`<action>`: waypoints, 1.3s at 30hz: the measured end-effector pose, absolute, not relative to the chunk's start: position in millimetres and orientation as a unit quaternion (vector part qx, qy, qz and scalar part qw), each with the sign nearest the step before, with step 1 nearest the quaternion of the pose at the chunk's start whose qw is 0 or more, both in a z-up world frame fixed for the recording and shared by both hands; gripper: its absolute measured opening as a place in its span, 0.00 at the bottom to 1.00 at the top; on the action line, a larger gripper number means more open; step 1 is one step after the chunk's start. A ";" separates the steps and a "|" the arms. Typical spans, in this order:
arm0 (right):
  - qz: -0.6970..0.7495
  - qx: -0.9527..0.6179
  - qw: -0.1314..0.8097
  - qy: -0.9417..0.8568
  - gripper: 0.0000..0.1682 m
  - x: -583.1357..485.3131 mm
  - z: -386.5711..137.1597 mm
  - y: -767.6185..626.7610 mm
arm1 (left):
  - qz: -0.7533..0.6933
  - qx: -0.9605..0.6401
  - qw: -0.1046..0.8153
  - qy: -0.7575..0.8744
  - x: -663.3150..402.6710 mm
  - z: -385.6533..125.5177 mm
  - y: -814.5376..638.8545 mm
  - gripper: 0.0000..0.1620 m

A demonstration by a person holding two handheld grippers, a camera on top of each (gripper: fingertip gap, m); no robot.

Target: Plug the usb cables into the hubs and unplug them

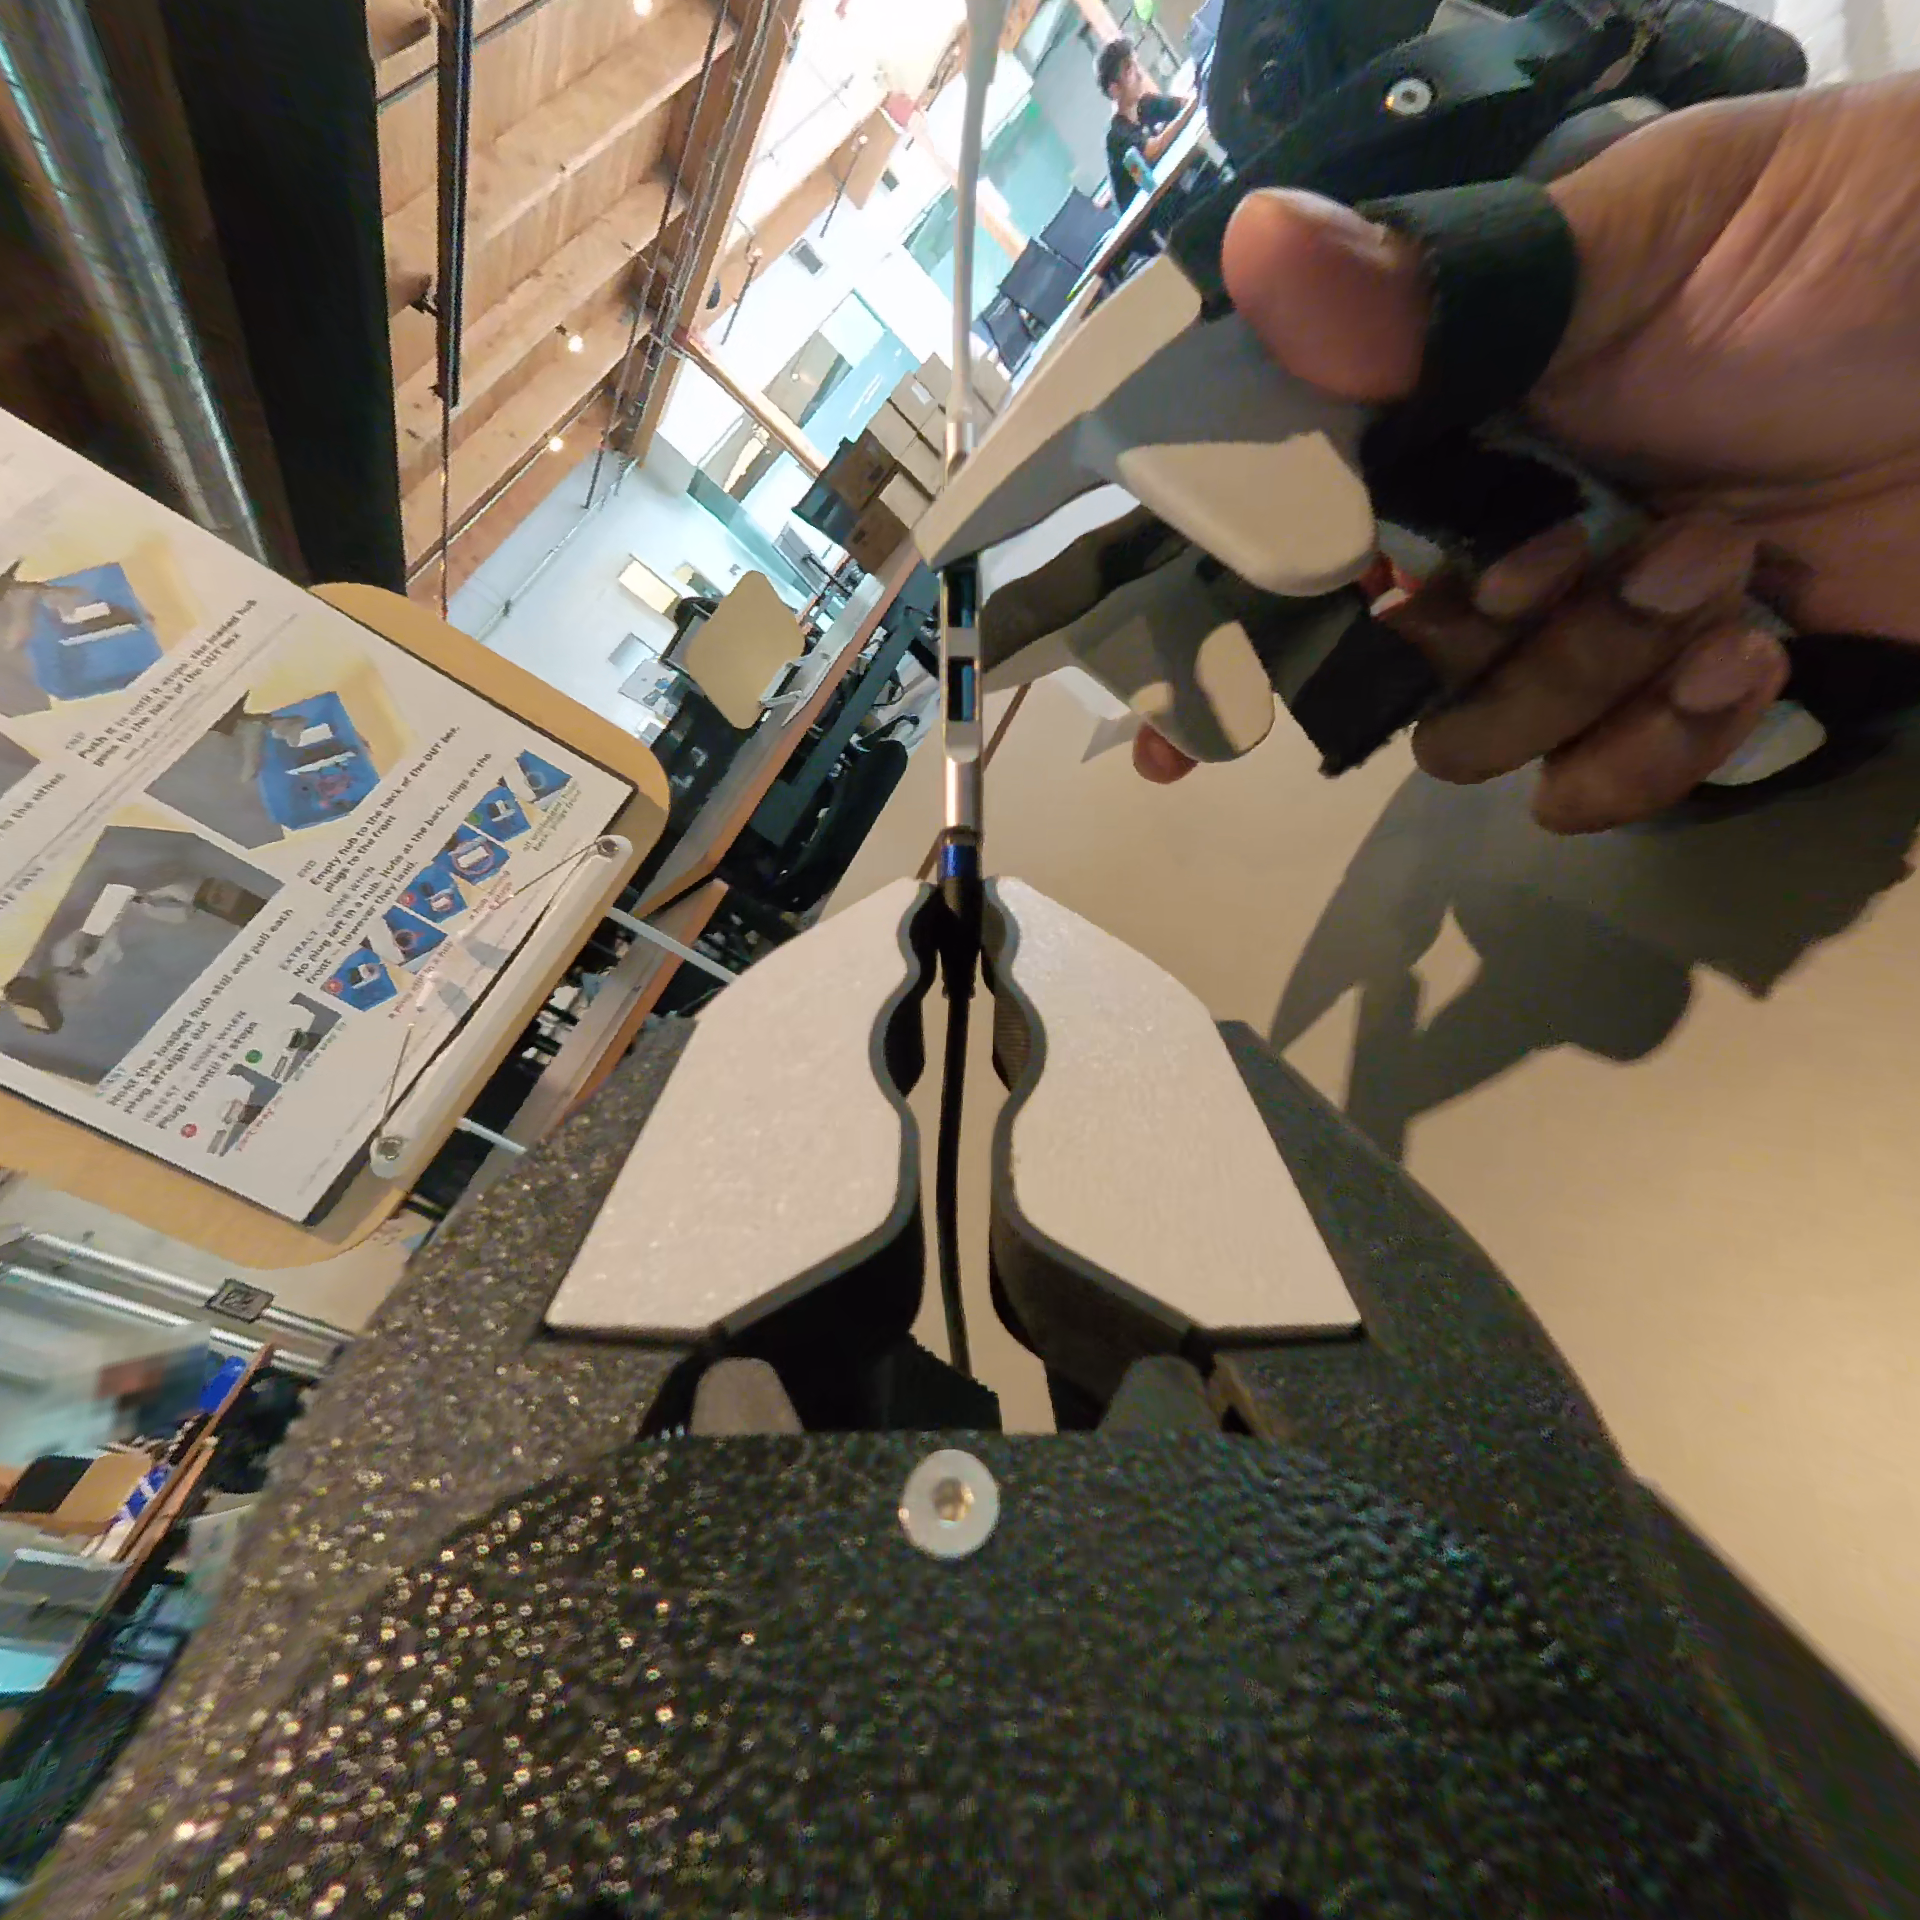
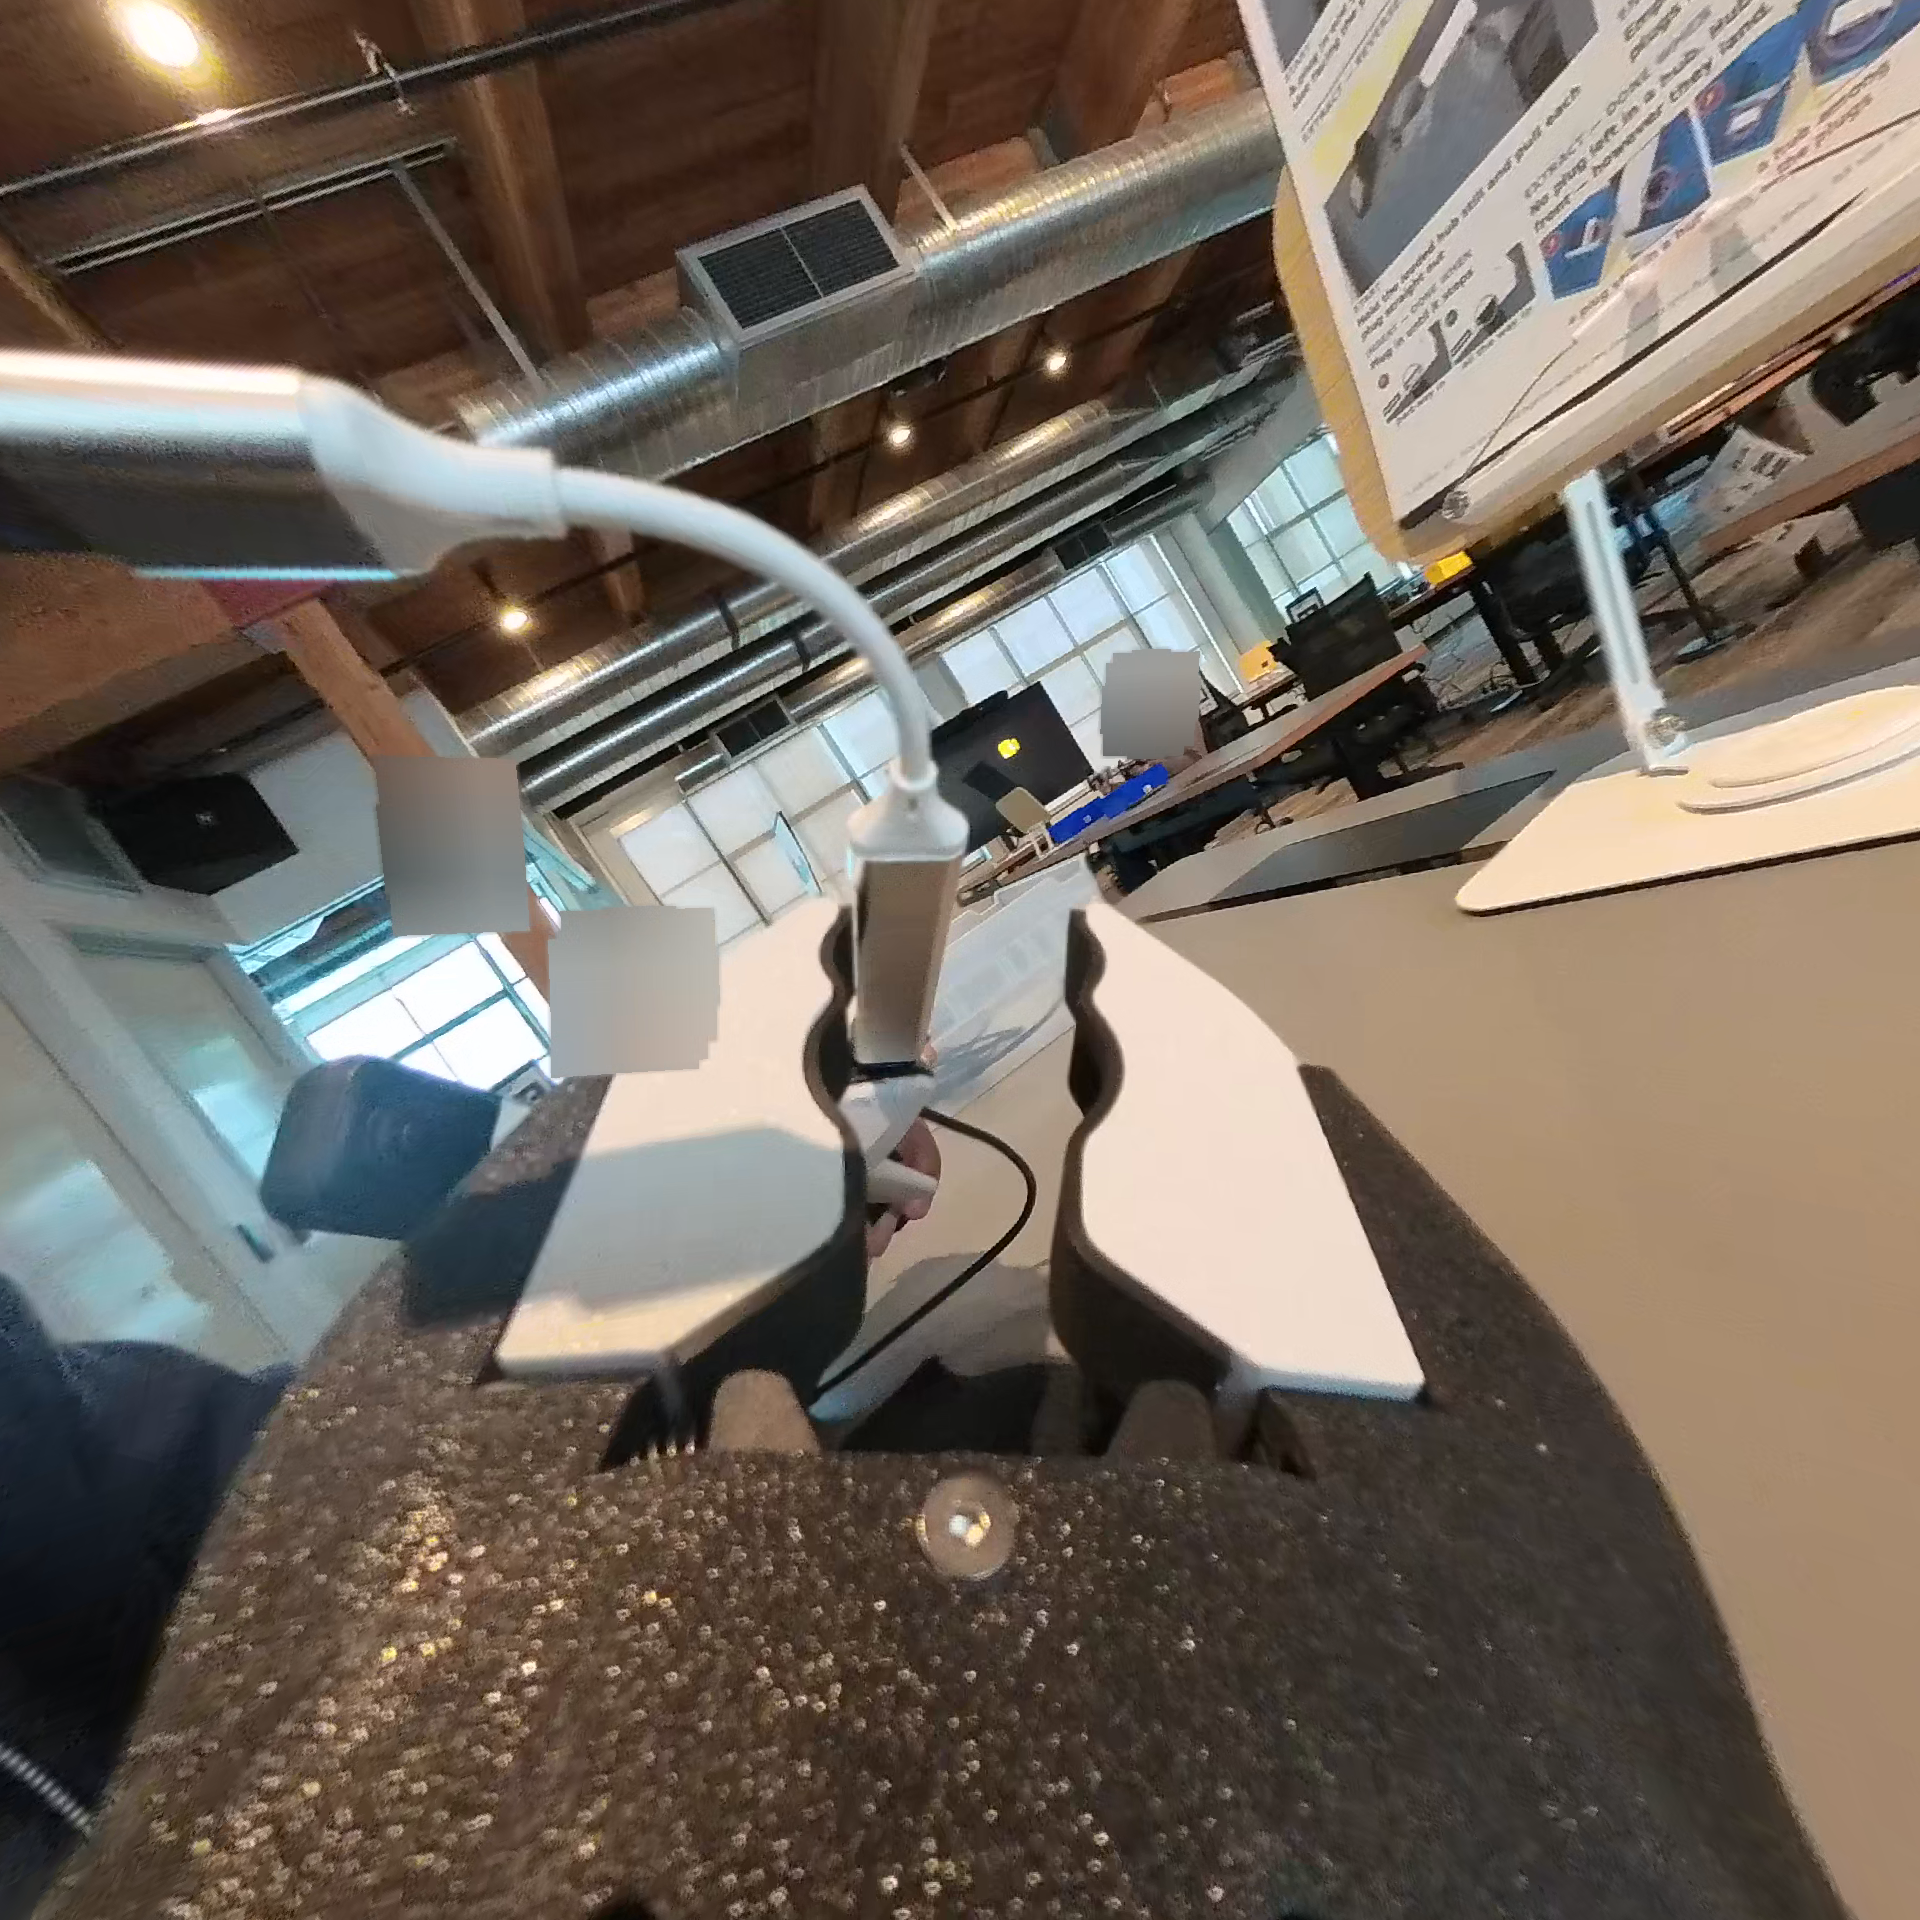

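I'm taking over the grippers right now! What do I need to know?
Left gripper: shut on the black cable just behind its plug.
Right gripper: around the silver hub, but a gap shows on one side, so the grip is unclear.
Done: the plug meets the hub's end port, both in the air. I can't tell if it's fully seated.
To do: probably push or pull it straight. Two side ports look empty.
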State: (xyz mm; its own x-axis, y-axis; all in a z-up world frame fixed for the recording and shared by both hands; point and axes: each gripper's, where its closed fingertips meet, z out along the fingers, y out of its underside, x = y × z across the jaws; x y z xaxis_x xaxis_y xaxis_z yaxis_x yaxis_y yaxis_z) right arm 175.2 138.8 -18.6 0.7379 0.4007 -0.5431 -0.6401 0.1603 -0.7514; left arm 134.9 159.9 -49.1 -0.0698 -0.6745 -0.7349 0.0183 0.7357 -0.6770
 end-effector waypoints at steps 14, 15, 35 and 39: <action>0.348 -0.562 0.747 0.069 0.11 127.7 -9.0 98.8 | -0.246 -0.309 0.622 0.676 97.9 -49.9 107.3 0.05; 0.341 -0.567 0.747 0.062 0.11 121.6 -9.1 94.1 | -0.252 -0.321 0.616 0.674 91.9 -51.0 102.1 0.05; 0.301 -0.598 0.741 0.049 0.11 89.1 -25.3 52.2 | -0.283 -0.379 0.586 0.658 61.3 -72.8 58.7 0.05; 0.261 -0.601 0.754 0.036 0.11 87.9 -22.9 49.0 | -0.312 -0.384 0.572 0.654 62.0 -72.4 57.2 0.05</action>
